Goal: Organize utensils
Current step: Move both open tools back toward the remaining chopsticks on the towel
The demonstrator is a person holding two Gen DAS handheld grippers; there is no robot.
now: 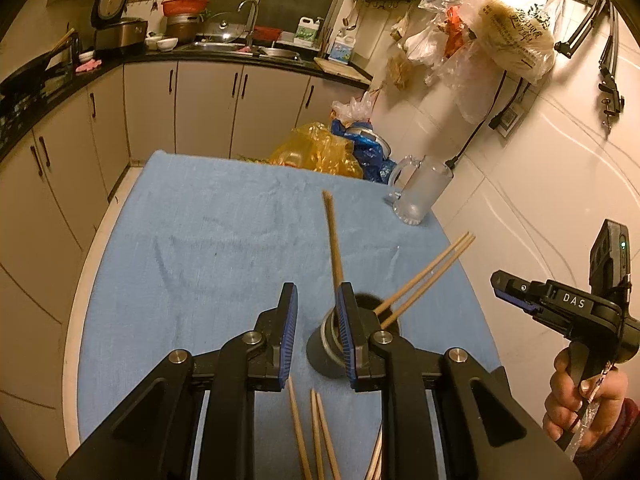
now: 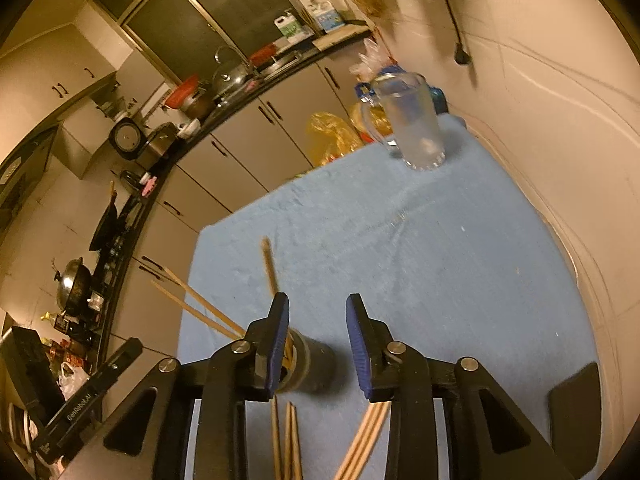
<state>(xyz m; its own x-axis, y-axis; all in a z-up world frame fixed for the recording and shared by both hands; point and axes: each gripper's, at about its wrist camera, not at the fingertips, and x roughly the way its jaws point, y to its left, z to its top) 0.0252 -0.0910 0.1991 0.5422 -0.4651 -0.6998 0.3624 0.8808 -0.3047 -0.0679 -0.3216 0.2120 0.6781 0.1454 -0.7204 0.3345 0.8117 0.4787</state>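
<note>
Chopsticks (image 1: 334,240) half-sorted: three lean in the dark holder (image 1: 360,308), more lie loose near the worktop's (image 1: 200,220) front edge.
Both the left gripper (image 1: 316,328) and the right gripper (image 2: 318,340) hover with jaws spread, empty; a nudge could topple the holder.

The chopsticks (image 1: 333,236) look like pale matt wood. The holder (image 1: 326,346), at lower centre, is dark matt with a shiny metal band. A blue cloth (image 1: 224,224) with a rough woven nap covers the table. The mug (image 1: 420,190), upper right of the cloth, is frosted glass. The gripper fingers (image 1: 289,330) are matt black plastic with ribbed blue pads.
</note>
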